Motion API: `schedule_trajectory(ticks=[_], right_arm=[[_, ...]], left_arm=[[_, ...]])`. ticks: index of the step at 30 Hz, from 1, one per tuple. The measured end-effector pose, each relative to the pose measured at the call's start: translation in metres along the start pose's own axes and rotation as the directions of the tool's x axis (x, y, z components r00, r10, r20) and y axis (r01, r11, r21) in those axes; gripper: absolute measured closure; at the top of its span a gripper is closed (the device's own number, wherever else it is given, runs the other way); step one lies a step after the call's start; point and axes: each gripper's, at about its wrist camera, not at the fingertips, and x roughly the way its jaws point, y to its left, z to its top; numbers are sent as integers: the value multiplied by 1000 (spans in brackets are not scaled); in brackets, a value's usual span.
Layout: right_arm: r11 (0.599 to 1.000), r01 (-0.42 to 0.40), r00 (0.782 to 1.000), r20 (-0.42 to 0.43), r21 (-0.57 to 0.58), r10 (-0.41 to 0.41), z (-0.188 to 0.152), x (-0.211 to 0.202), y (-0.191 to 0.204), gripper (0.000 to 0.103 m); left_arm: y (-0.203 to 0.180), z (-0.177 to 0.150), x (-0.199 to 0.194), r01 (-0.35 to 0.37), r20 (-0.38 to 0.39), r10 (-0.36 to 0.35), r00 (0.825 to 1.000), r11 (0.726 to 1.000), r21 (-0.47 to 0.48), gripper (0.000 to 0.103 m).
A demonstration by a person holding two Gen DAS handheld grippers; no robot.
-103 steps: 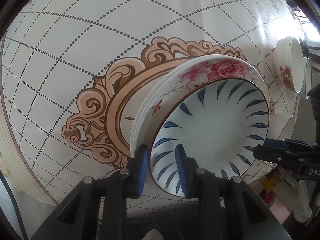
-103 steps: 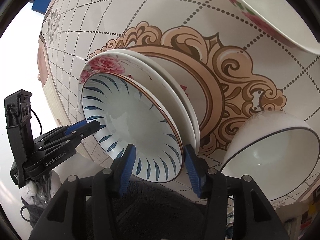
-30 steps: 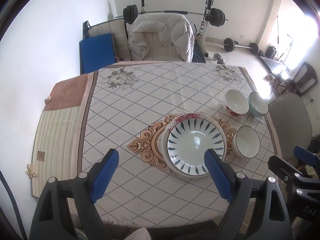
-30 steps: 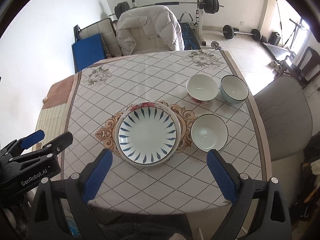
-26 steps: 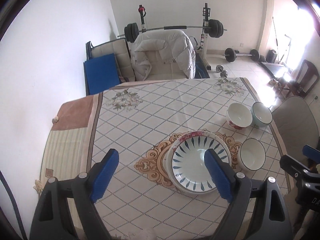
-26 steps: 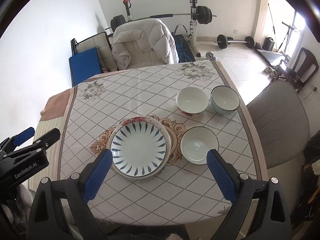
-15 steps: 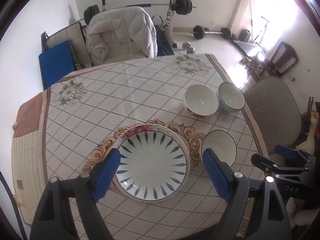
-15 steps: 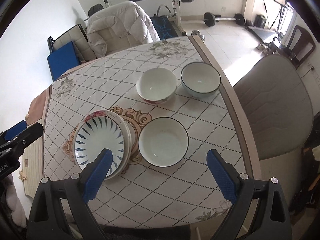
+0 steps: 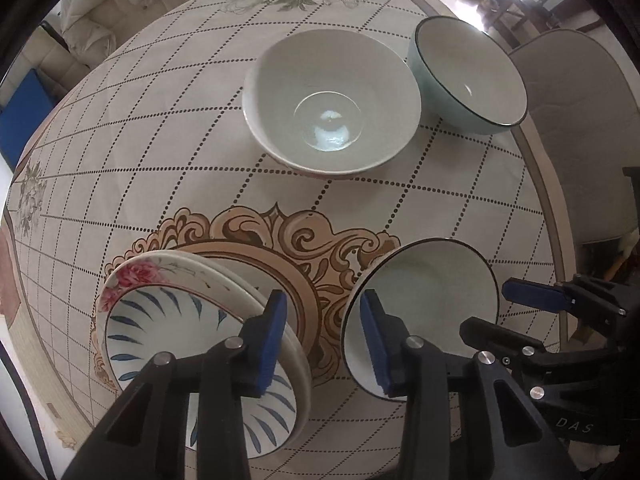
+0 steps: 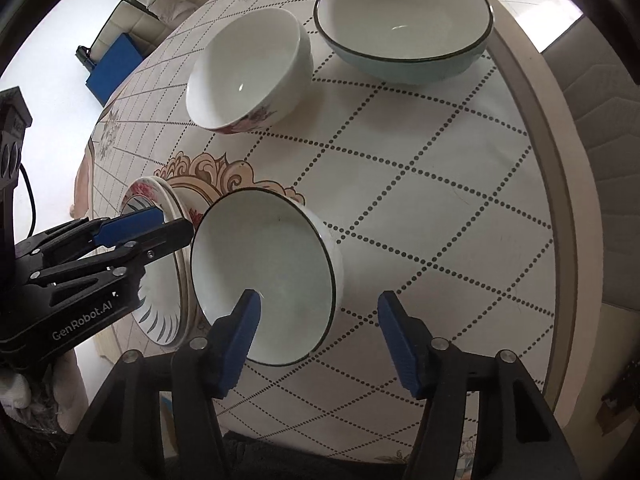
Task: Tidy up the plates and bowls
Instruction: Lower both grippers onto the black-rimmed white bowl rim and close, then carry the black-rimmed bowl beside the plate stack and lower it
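A stack of plates [image 9: 176,320] topped by a blue-leaf plate lies on the table's ornate medallion; it also shows in the right wrist view [image 10: 160,300]. A white dark-rimmed bowl [image 9: 424,300] [image 10: 268,276] stands just right of it. My left gripper [image 9: 322,334] is open, low, its fingers straddling the gap between the plates and this bowl's left rim. My right gripper [image 10: 320,336] is open around the bowl's right rim. A rose-patterned bowl [image 9: 332,100] [image 10: 248,68] and a pale blue bowl [image 9: 468,76] [image 10: 404,20] stand farther back.
The table [image 9: 120,128] has a dotted-diamond cloth; its right edge [image 10: 560,184] is close to the bowls. A grey padded chair [image 9: 584,120] stands beyond that edge. A white jacket on a chair [image 9: 100,20] is at the far side.
Both grippers have come down from high above the table to the near dark-rimmed bowl, and their jaws have narrowed. The plates and bowls have not moved.
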Motion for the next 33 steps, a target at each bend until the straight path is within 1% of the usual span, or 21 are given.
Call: schedule_trajectory(ticks=[5, 6, 7, 9, 10, 12, 13, 15, 19, 21, 25, 29, 33], right_arm=[[1000, -24, 998, -51, 3, 24, 20, 23, -9, 57], [999, -32, 998, -62, 9, 32, 24, 27, -7, 63], [999, -40, 996, -74, 15, 41, 28, 31, -5, 74], [999, -34, 995, -89, 18, 35, 30, 38, -6, 86], [1000, -28, 996, -90, 13, 29, 33, 41, -5, 89], [999, -35, 995, -93, 16, 36, 35, 44, -4, 89], [999, -32, 995, -95, 9, 33, 36, 44, -3, 89], [999, -30, 995, -96, 12, 30, 36, 45, -4, 90], [999, -31, 994, -102, 18, 32, 34, 39, -13, 90], [999, -27, 994, -105, 18, 29, 33, 38, -14, 90], [999, -30, 993, -116, 27, 33, 30, 31, -26, 90], [999, -17, 994, -112, 33, 21, 33, 25, -36, 90], [999, -12, 994, -112, 30, 15, 37, 21, -45, 90]], left_arm=[[-13, 11, 18, -4, -62, 6, 998, 1000, 24, 69], [-16, 12, 21, -6, -69, 8, 998, 1000, 29, 69], [-19, 13, 23, -6, -73, 8, 997, 999, 32, 69], [-26, 14, 28, -8, -79, 11, 997, 999, 45, 72], [-29, 13, 29, -3, -85, 7, 996, 999, 48, 74], [-35, 13, 32, 23, -98, -19, 995, 999, 40, 80], [-38, 13, 33, 20, -99, -17, 995, 999, 36, 81], [-44, 14, 32, 17, -90, -14, 996, 999, 32, 82], [-52, 14, 30, 51, -93, -50, 994, 999, 8, 85], [-55, 13, 29, 69, -96, -68, 993, 998, 1, 86], [-67, 16, 28, 77, -95, -76, 993, 997, 4, 86], [-77, 23, 29, 101, -97, -101, 990, 995, -4, 88], [-86, 26, 31, 114, -105, -114, 988, 993, -5, 88]])
